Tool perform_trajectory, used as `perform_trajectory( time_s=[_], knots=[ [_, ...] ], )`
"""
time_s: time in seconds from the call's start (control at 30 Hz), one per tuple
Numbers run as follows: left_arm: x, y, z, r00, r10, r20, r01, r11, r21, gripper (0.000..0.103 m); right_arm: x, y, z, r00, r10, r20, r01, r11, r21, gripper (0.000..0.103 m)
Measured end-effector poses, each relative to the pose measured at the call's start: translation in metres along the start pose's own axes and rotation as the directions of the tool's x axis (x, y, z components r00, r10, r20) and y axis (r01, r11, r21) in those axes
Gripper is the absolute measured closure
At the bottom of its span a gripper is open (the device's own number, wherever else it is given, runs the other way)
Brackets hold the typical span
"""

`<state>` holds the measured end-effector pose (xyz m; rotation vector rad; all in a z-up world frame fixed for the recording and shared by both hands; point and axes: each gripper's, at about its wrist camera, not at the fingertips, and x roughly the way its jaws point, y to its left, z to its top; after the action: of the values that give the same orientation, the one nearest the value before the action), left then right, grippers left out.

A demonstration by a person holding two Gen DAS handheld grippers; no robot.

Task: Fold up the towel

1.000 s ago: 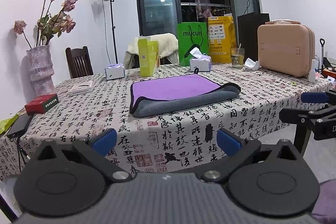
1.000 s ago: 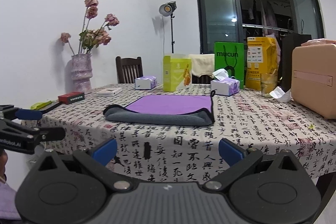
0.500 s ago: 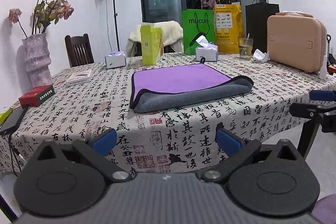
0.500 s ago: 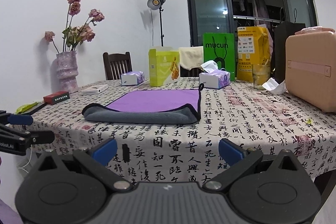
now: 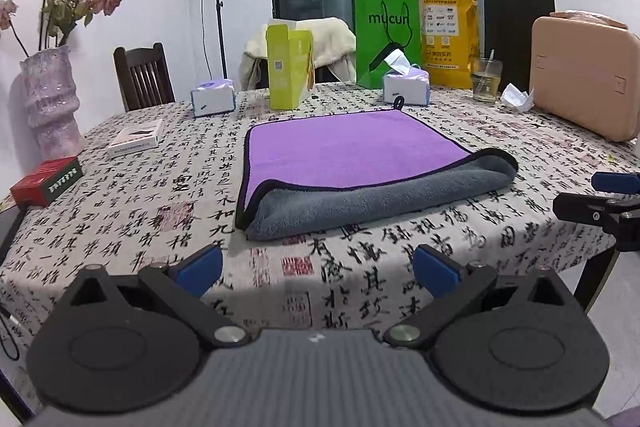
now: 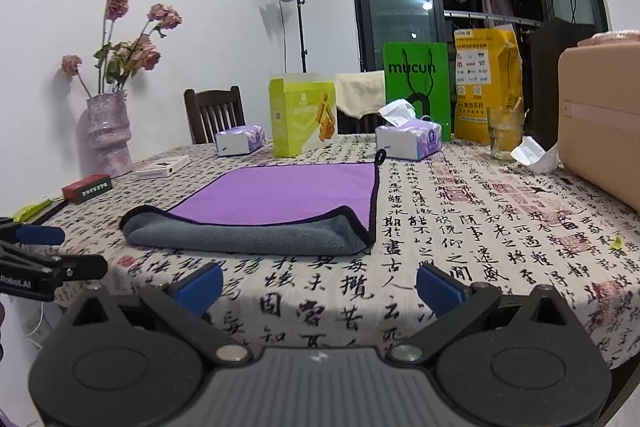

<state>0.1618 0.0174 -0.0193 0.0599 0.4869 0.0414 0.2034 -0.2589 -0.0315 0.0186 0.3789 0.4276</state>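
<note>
A purple towel (image 5: 352,147) with a grey underside lies on the table, its near edge rolled over to show grey pile (image 5: 360,203); it also shows in the right wrist view (image 6: 280,195). My left gripper (image 5: 316,269) is open and empty, at the table's front edge just short of the towel. My right gripper (image 6: 318,287) is open and empty, also at the front edge before the towel's near fold. Each gripper shows at the side of the other's view: the right one (image 5: 608,203) and the left one (image 6: 40,255).
The table wears a calligraphy-print cloth (image 5: 400,267). Behind the towel stand a yellow-green box (image 5: 288,67), two tissue packs (image 5: 406,89), a green bag (image 5: 386,35), a glass (image 5: 486,81) and a pink case (image 5: 584,79). A vase (image 5: 50,99), red box (image 5: 46,181) and white box (image 5: 136,139) sit left.
Both grippers have moved forward and up toward the table, so the towel appears larger and closer. Both stay open and empty; the towel has not moved.
</note>
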Motion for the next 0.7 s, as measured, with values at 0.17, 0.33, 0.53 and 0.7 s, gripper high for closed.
perform_trajectory(
  time_s=[0.17, 0.33, 0.53, 0.7],
  knots=[
    [0.023, 0.005, 0.011, 1.000, 0.001, -0.012, -0.001, 1.000, 0.000, 0.000, 0.024, -0.005, 0.007, 0.999, 0.015, -0.030, -0.015, 1.000, 0.011, 0.000],
    [0.048, 0.013, 0.022, 0.999, 0.022, -0.033, -0.023, 0.999, -0.023, 0.000, 0.045, -0.009, 0.014, 0.999, 0.028, -0.033, -0.027, 0.999, 0.019, 0.002],
    [0.071, 0.020, 0.032, 0.999, 0.005, -0.032, -0.006, 1.000, -0.027, 0.003, 0.075, -0.016, 0.026, 0.998, 0.032, -0.050, -0.031, 0.999, 0.017, 0.011],
    [0.090, 0.025, 0.036, 0.999, -0.028, -0.047, 0.026, 0.999, -0.032, 0.026, 0.102, -0.018, 0.035, 0.997, 0.041, -0.064, -0.041, 0.999, 0.005, 0.026]
  ],
)
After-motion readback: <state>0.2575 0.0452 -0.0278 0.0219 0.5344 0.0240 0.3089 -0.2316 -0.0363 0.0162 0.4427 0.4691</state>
